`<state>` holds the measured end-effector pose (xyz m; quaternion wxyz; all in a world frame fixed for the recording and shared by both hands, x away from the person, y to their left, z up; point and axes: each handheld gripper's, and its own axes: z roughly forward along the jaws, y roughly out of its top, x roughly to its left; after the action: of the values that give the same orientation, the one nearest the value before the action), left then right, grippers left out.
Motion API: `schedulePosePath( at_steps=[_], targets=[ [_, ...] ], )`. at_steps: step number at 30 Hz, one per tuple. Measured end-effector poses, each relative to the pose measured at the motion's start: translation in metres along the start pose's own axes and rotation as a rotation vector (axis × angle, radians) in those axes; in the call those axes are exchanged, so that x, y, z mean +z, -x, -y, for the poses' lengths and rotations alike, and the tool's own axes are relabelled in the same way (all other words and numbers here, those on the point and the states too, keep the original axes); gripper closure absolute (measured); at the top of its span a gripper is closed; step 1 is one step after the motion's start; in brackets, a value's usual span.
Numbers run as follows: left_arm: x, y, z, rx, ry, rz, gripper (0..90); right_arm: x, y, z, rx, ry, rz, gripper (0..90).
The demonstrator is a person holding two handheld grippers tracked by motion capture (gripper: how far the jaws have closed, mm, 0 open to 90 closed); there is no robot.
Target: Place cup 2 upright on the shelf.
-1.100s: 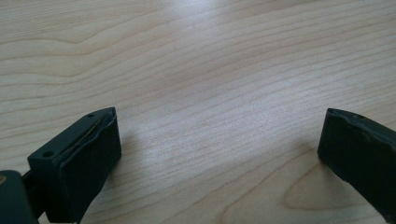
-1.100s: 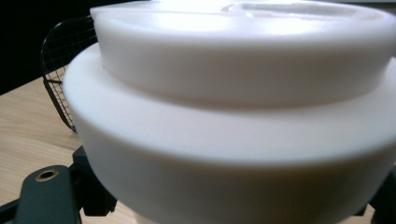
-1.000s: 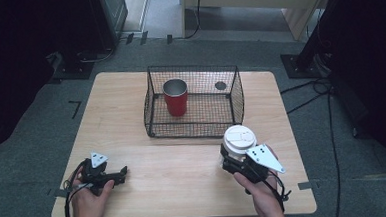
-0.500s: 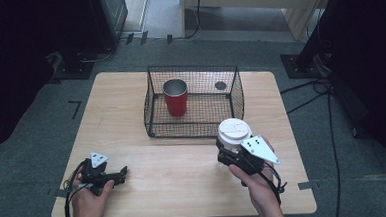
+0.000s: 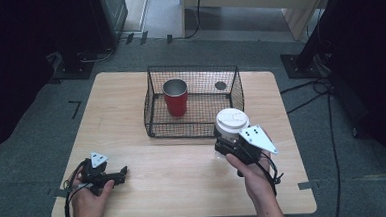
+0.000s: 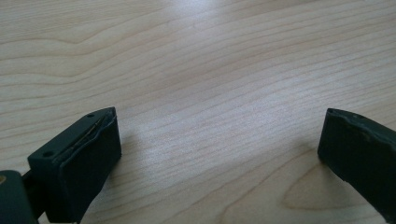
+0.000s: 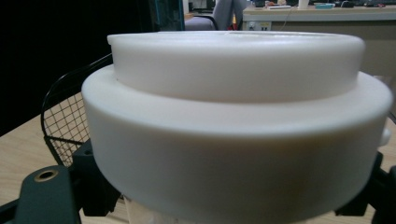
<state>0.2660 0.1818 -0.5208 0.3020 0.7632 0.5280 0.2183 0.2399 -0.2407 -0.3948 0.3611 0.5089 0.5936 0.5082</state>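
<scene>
At lower left of the high view, the left gripper (image 5: 118, 173) rests on the wooden surface (image 5: 175, 189), held by the person's left hand (image 5: 88, 204). In the left gripper view its fingers (image 6: 77, 172) stand wide apart with nothing but bare wood grain between them, so this hand appears to have no part in the work for now.

Toward the middle, against the upper half of the surface, sits the black wire basket (image 5: 154, 125). A red metal tumbler (image 5: 175, 98) stands upright in its left part, and a small dark round thing (image 5: 221, 85) lies on the basket floor toward the back right; what it is I cannot tell. The right part of the basket has free room.

Right of centre, the right gripper (image 5: 222, 147) is clamped on a white-lidded paper cup (image 5: 232, 122), gripping the cup body below the lid. The cup is upright and appears lifted off the surface, just outside the basket's near right corner. In the right gripper view the white lid (image 7: 238, 116) looms close, with the basket's rim and mesh at the left edge behind it.

My reading is that the pick-up is done and the carry is under way. What is left: bringing the cup over the rim, lowering it into the free right part beside the tumbler, and letting go.
</scene>
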Motion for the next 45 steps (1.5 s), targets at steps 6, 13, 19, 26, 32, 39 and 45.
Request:
schedulePosePath(
  at_steps=[6, 13, 19, 26, 32, 39, 45],
  targets=[
    [0.0, 0.0, 0.0, 0.0, -0.001, 0.0, 0.0, 0.005, 0.003, -0.008, 0.003, 0.017, 0.016, 16.3],
    [0.0, 0.0, 0.0, 0.0, -0.002, 0.001, 0.0, 0.015, 0.003, -0.017, -0.001, 0.02, 0.023, 16.2],
    [0.0, 0.0, 0.0, 0.001, -0.001, 0.001, 0.0, 0.024, 0.002, -0.026, -0.008, 0.047, 0.036, 16.2],
    [0.0, 0.0, 0.0, 0.001, -0.001, 0.001, 0.0, 0.034, 0.002, -0.033, -0.009, 0.1, 0.048, 16.2],
    [0.0, 0.0, 0.0, 0.002, -0.002, 0.0, 0.0, 0.044, 0.002, -0.037, 0.015, 0.134, 0.073, 16.2],
    [0.0, 0.0, 0.0, 0.0, 0.0, 0.0, 0.0, 0.057, 0.002, -0.039, 0.013, 0.202, 0.082, 16.2],
    [0.0, 0.0, 0.0, 0.0, -0.001, 0.001, 0.0, 0.071, 0.006, -0.041, 0.017, 0.19, 0.102, 16.1]
  ],
)
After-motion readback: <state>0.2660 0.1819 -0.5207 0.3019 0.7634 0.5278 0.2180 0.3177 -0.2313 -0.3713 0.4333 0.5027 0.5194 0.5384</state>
